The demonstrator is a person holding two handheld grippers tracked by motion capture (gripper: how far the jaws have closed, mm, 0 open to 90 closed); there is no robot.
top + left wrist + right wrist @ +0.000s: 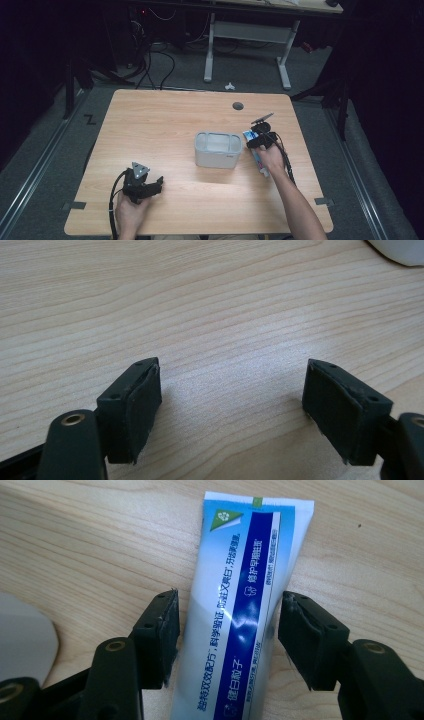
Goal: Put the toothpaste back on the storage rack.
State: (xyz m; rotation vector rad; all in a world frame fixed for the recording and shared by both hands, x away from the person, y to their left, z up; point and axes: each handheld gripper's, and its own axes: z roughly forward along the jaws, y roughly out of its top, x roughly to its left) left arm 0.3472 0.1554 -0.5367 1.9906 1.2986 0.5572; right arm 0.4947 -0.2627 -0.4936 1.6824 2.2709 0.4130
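the toothpaste tube (pixel 240 610) lies flat on the worktop (pixel 165 120), just to the right of the grey bin (pixel 217 149) as the high view has it, with its crimped end pointing away from us. in the right gripper view our right gripper (pixel 227 640) straddles the tube: the fingers (pixel 160 635) are spread, one on each side of it, and a thin gap shows on both sides, so nothing is pinched. the fingers sit low, close to the wood.

we judge the work to be at its very start: the tube is lined up for a grasp but not gripped or lifted. what is left is to close on it, raise it, and probably carry it to the bin, though we can't be sure the bin is where it goes. from above the bin's inside looks pale and blurred, so we can't tell whether anything is in it.

our left gripper (pixel 142 185) rests near the front left of the worktop, well apart from the tube, its fingers (pixel 132 407) spread wide over bare wood.

the worktop is light wood grain with a small round hole (pixel 238 106) near its far edge. beyond it the room is dark: grey floor, trailing cables (pixel 155 70), and the white legs of another desk (pixel 247 37).
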